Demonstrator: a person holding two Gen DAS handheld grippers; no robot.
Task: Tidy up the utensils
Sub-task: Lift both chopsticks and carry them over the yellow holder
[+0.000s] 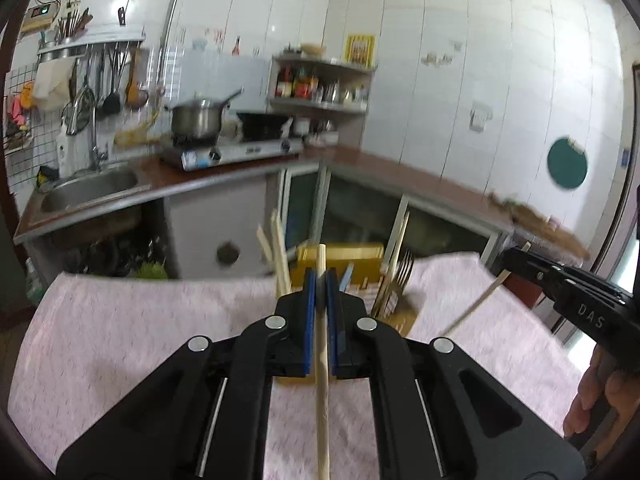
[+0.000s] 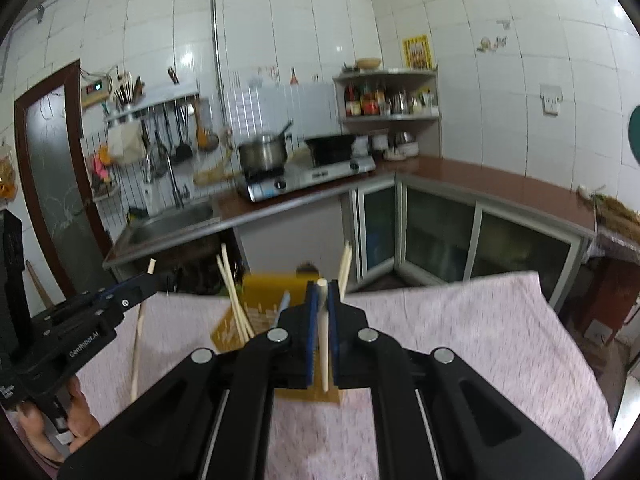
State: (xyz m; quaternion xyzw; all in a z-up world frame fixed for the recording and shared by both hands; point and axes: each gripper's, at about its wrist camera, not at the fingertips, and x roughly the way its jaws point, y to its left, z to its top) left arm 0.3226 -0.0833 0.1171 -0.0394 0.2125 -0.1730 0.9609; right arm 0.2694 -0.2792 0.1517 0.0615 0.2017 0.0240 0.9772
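My left gripper (image 1: 320, 276) is shut on a wooden chopstick (image 1: 322, 380) that runs lengthwise between its blue pads. My right gripper (image 2: 322, 300) is shut on a second pale chopstick (image 2: 324, 344). Both are raised above a table with a pink cloth (image 1: 140, 320). Just beyond the fingertips stands a yellow utensil holder (image 2: 268, 304), also seen as the holder (image 1: 404, 316) in the left view. It has several chopsticks (image 1: 276, 248) and forks (image 1: 404, 268) upright in it. Each view shows the other gripper to the side: the right gripper (image 1: 506, 258) and the left gripper (image 2: 150, 278), each with its chopstick.
Behind the table a kitchen counter (image 2: 460, 176) bends round the corner, with a sink (image 1: 92, 188), a gas stove (image 1: 240, 152) with a pot, and a corner shelf (image 2: 388, 96) of bottles. Hands grip both gripper handles at the frame edges.
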